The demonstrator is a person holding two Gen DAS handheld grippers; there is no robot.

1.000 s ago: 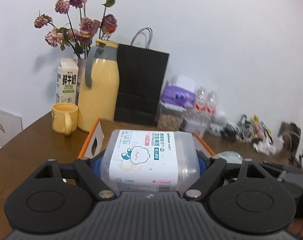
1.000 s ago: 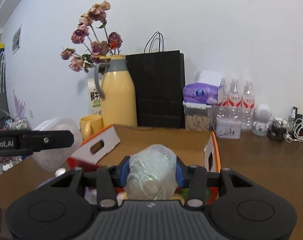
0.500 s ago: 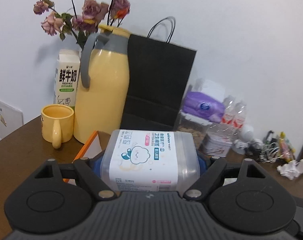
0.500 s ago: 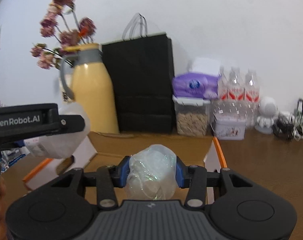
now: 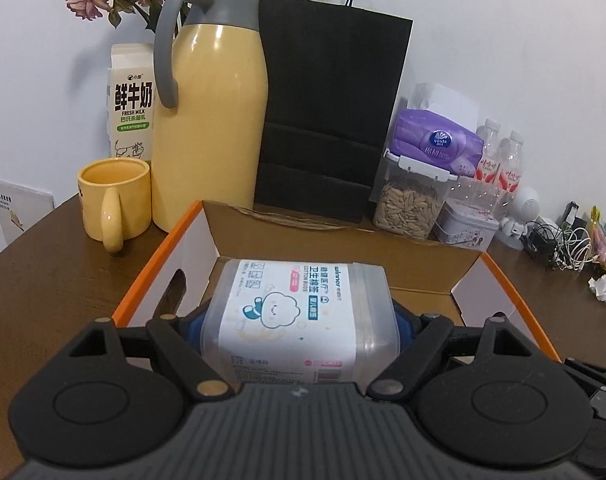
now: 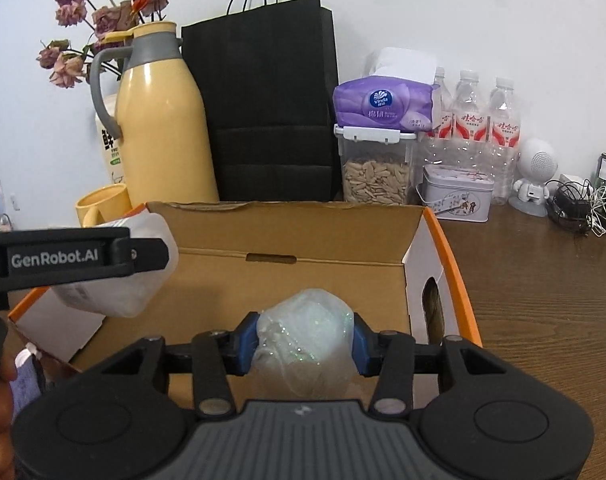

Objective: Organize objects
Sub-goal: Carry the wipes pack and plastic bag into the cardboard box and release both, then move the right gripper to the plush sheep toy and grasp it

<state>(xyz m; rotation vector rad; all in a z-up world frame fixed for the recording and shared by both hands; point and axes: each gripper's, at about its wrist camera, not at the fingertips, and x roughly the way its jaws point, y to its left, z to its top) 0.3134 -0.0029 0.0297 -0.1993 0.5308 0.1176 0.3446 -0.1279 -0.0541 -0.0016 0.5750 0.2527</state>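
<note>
My left gripper (image 5: 299,322) is shut on a clear plastic cotton bud box (image 5: 299,304) with a white label, held lengthwise over the left part of an open cardboard box (image 5: 143,284) with an orange rim. In the right wrist view, my right gripper (image 6: 305,340) is shut on a crumpled clear plastic bag (image 6: 303,320), its blue pads pressing both sides. It hangs above the inside of the cardboard box (image 6: 455,268). The left gripper's black finger (image 6: 75,260) and the cotton bud box (image 6: 115,296) show at the left of that view.
Behind the box, along the wall, stand a yellow jug (image 5: 211,112), a yellow mug (image 5: 113,200), a milk carton (image 5: 131,104), a black paper bag (image 5: 327,112), a tissue pack (image 6: 383,98) on a seed container (image 6: 377,176), a tin (image 6: 457,196), water bottles (image 6: 473,120) and cables (image 6: 587,200).
Both grippers have moved forward and down towards the cardboard box, whose inside now lies below them. Each still holds its object as before.
</note>
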